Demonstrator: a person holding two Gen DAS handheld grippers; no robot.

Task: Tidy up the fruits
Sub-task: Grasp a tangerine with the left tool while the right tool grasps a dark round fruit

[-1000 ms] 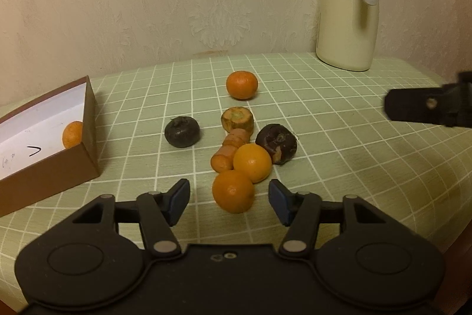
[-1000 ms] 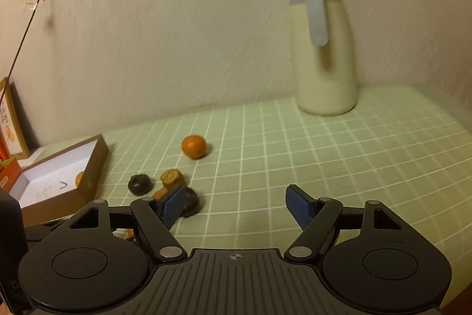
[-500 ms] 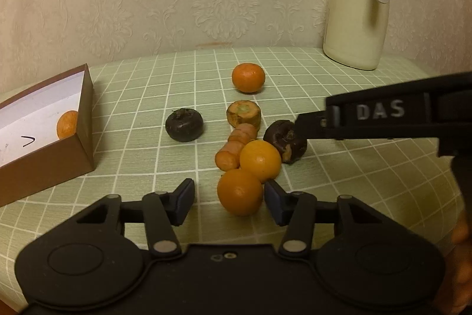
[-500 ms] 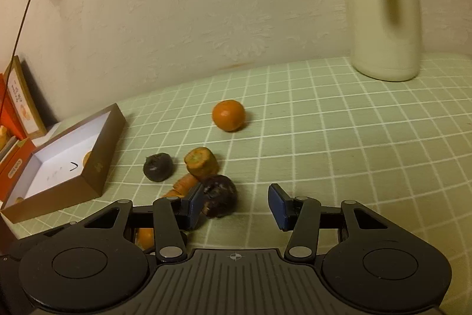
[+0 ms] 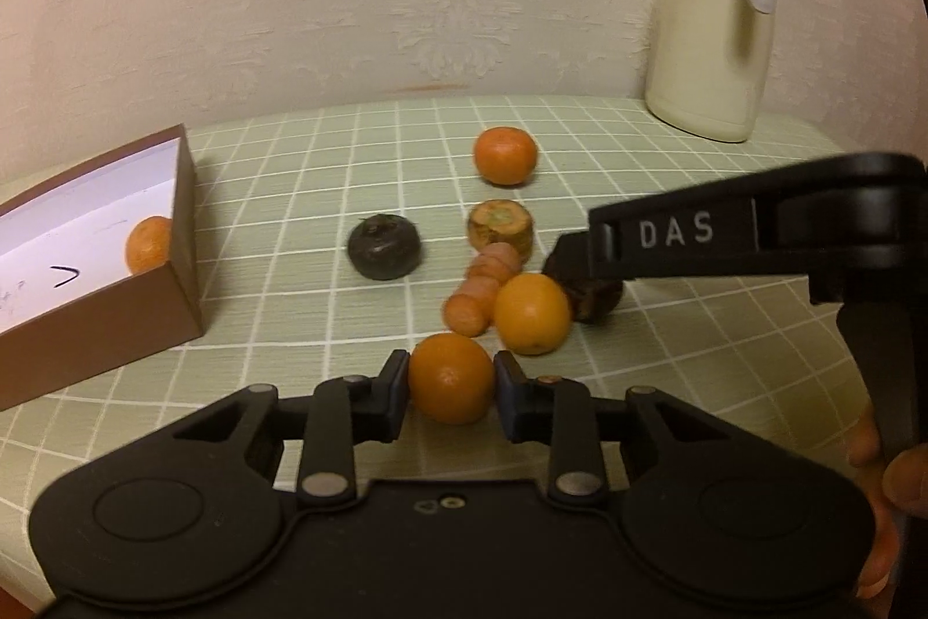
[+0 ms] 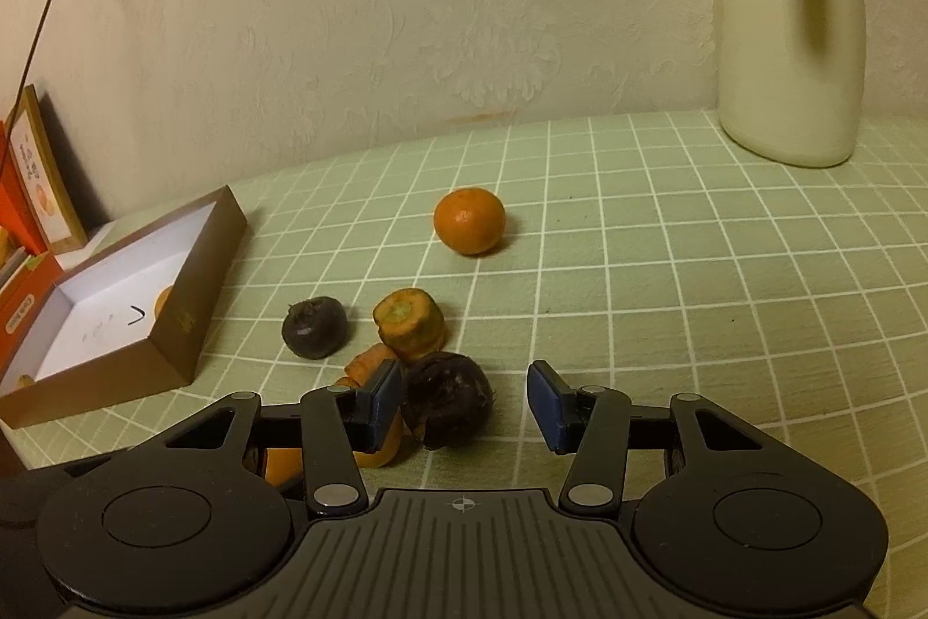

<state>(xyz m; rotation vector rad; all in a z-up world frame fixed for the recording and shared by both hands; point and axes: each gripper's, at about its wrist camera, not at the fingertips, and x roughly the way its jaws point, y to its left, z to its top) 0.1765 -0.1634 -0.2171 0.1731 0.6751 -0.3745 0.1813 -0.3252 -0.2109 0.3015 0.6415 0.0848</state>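
Note:
My left gripper (image 5: 451,390) is closing on a small orange (image 5: 451,369) on the green checked cloth, and both pads touch its sides. Just beyond lie a second orange (image 5: 532,312), a carrot piece (image 5: 481,294) and a carrot stub (image 5: 500,233). My right gripper (image 6: 467,403) is open around a dark round fruit (image 6: 446,404). That fruit rests against the left pad, with a gap to the right pad. In the left wrist view the right gripper (image 5: 580,265) reaches in from the right over that dark fruit (image 5: 597,306). The brown box (image 5: 116,329) at left holds one orange (image 5: 148,245).
Another dark fruit (image 6: 315,329) and a lone orange (image 6: 468,220) lie farther back. A cream thermos jug (image 6: 789,39) stands at the back right by the wall. Orange cartons (image 6: 29,189) stand left of the box. A hand (image 5: 870,456) holds the right gripper.
The left jaws have narrowed onto the nearest orange. The right gripper has swung in and down to the dark fruit, and its jaws have narrowed around it.

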